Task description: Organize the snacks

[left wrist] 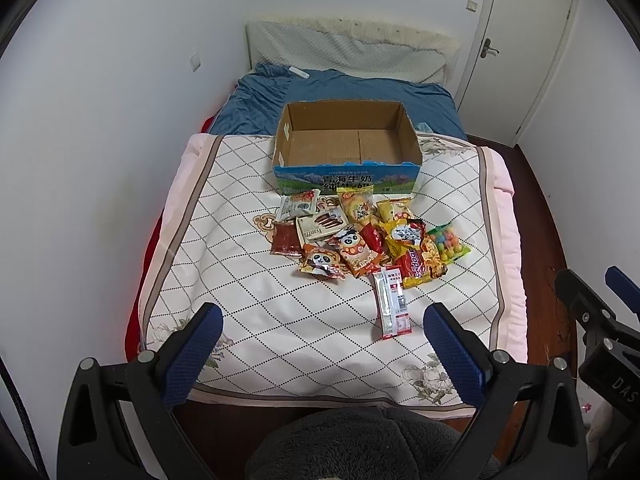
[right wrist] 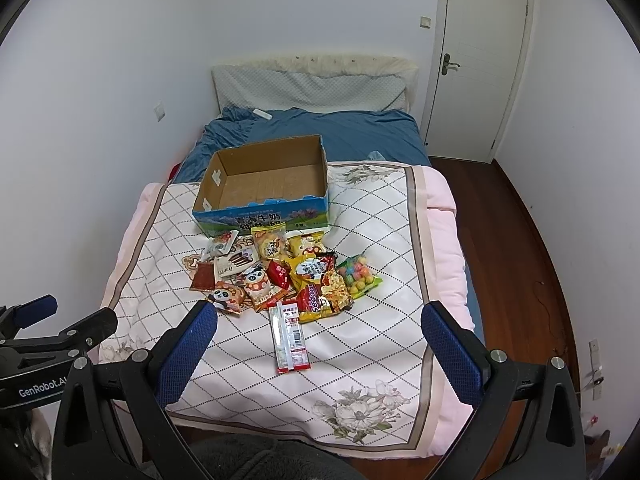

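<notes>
A heap of snack packets (left wrist: 360, 236) (right wrist: 288, 272) lies on the quilted bedspread (left wrist: 248, 320) (right wrist: 360, 360), just in front of an open, empty cardboard box (left wrist: 348, 144) (right wrist: 264, 184) with a blue printed front. A long white and red packet (left wrist: 392, 304) (right wrist: 289, 336) lies nearest me, apart from the heap. A bag of coloured candy balls (left wrist: 448, 242) (right wrist: 358, 276) marks the heap's right edge. My left gripper (left wrist: 324, 320) and right gripper (right wrist: 320, 316) both hover open above the near end of the bed, holding nothing.
A blue blanket (left wrist: 320, 92) (right wrist: 320, 132) and a pillow (left wrist: 344, 48) lie behind the box. White walls flank the bed on the left. A closed door (right wrist: 476, 60) and wooden floor (right wrist: 520, 248) are on the right. Dark fleece clothing (left wrist: 352, 444) of the person fills the bottom edge.
</notes>
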A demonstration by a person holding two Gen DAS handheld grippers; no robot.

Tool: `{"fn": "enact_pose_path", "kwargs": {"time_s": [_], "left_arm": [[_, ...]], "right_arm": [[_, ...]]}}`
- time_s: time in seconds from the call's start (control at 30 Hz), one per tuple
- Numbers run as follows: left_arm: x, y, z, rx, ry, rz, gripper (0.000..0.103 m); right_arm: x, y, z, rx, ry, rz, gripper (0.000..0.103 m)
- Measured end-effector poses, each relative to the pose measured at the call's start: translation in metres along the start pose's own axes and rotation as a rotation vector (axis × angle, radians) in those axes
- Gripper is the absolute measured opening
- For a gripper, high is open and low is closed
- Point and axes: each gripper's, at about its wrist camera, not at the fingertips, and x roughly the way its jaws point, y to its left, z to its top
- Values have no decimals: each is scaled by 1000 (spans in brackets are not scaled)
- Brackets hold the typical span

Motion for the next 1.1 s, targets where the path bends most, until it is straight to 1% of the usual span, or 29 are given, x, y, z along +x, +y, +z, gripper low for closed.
{"fn": "enact_pose_path", "kwargs": {"time_s": [0.47, 1.1], "left_arm": [[-5, 1, -1, 5, -19, -3, 103], [-5, 0, -3, 2, -18, -9, 103]], "right_arm": [[-1, -4, -2, 3, -13, 5, 103], [4, -1, -2, 1, 5, 19, 103]]}}
